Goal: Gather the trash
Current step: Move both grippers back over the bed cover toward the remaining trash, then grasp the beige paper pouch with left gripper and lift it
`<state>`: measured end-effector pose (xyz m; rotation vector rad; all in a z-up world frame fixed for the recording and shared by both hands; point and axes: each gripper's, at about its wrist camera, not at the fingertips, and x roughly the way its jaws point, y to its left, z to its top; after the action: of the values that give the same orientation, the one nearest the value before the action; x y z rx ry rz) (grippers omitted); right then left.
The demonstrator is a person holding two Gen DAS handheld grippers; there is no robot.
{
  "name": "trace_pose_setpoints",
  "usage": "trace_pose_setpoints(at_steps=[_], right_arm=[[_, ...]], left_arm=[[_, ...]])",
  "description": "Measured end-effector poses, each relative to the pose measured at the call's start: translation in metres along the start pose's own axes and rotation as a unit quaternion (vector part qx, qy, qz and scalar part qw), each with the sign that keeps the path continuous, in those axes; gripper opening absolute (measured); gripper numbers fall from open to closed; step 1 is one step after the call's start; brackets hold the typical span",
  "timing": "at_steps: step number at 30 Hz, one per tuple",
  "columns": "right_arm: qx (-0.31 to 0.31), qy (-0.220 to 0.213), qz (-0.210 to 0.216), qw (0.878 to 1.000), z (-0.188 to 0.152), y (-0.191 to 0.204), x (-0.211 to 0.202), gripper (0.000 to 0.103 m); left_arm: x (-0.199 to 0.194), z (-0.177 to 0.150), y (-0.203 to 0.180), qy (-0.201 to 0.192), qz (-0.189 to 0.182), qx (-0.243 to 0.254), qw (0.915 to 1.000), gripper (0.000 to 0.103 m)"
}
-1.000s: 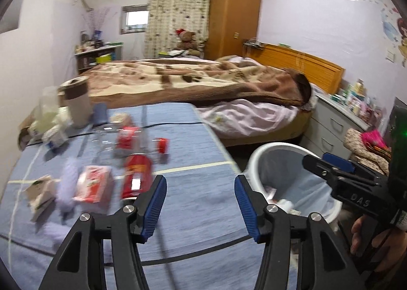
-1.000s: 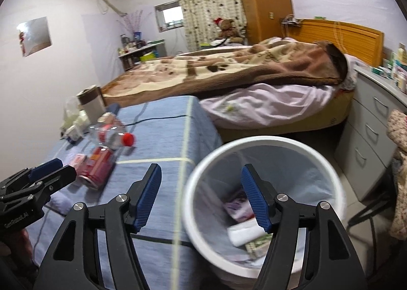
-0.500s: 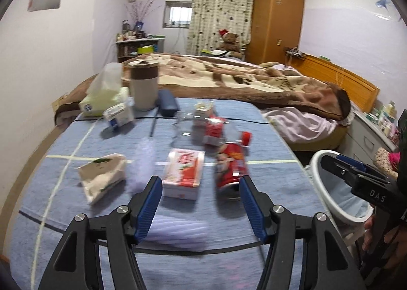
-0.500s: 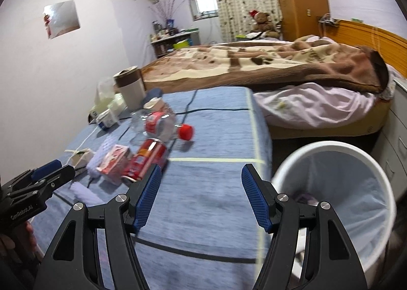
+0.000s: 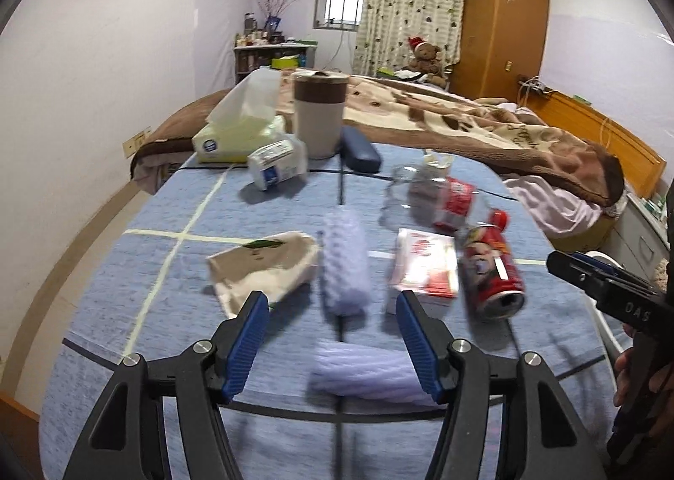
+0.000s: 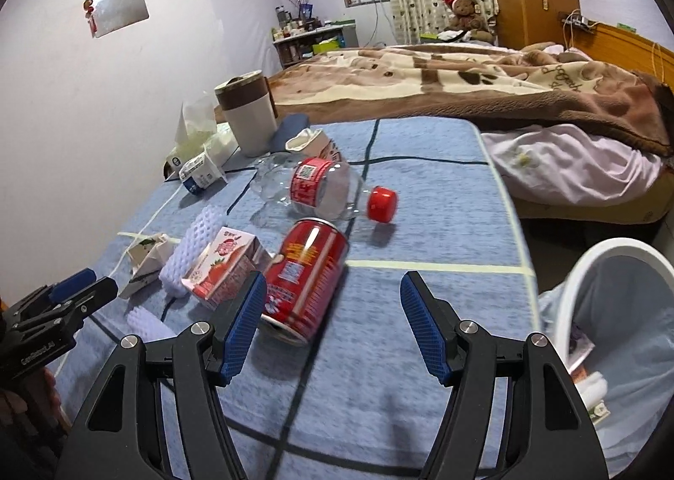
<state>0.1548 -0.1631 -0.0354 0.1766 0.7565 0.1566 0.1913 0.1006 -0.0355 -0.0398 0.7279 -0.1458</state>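
Both grippers, left [image 5: 332, 337] and right [image 6: 332, 324], fingers apart and empty, above one red can [image 6: 305, 273], one clear bottle [image 6: 324, 189], two foam sleeves [image 5: 343, 265].

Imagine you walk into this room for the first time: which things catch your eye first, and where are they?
The red can lies on its side on the blue-covered table, with a red-capped clear bottle lying just behind it. To the left sit a strawberry drink carton and a white foam sleeve. At the table's right edge stands a white bin with some rubbish already inside.
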Motion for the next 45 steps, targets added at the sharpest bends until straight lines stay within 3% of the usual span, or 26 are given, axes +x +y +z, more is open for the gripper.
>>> trace_pose_setpoints(at_steps=[13, 16, 19, 25, 30, 40, 45], right_arm=[[-0.01, 0.034, -0.001, 0.999, 0.003, 0.018, 0.03, 0.068], [-0.012, 0.037, -0.001, 0.999, 0.004, 0.021, 0.035, 0.068], [-0.009, 0.042, -0.002, 0.999, 0.004, 0.022, 0.041, 0.068], [-0.006, 0.048, -0.005, 0.999, 0.003, 0.02, 0.043, 0.068], [0.002, 0.051, -0.001, 0.999, 0.004, 0.018, 0.046, 0.068], [-0.012, 0.069, 0.009, 0.998, 0.004, 0.024, 0.056, 0.068], [-0.03, 0.072, -0.008, 0.997, 0.005, 0.028, 0.061, 0.068]], left_arm=[[0.041, 0.019, 0.043, 0.037, 0.04, 0.047, 0.9974, 0.069], [0.05, 0.021, 0.048, 0.049, 0.036, 0.062, 0.9962, 0.069], [0.059, 0.026, 0.051, 0.066, -0.007, 0.064, 0.9958, 0.071], [0.071, 0.029, 0.041, 0.074, -0.035, 0.099, 0.9917, 0.072], [0.087, 0.03, 0.04, 0.09, 0.002, 0.133, 0.987, 0.072], [0.11, 0.032, 0.053, 0.123, -0.008, 0.111, 0.9861, 0.074], [0.11, 0.027, 0.054, 0.129, -0.022, 0.099, 0.9864, 0.064]])
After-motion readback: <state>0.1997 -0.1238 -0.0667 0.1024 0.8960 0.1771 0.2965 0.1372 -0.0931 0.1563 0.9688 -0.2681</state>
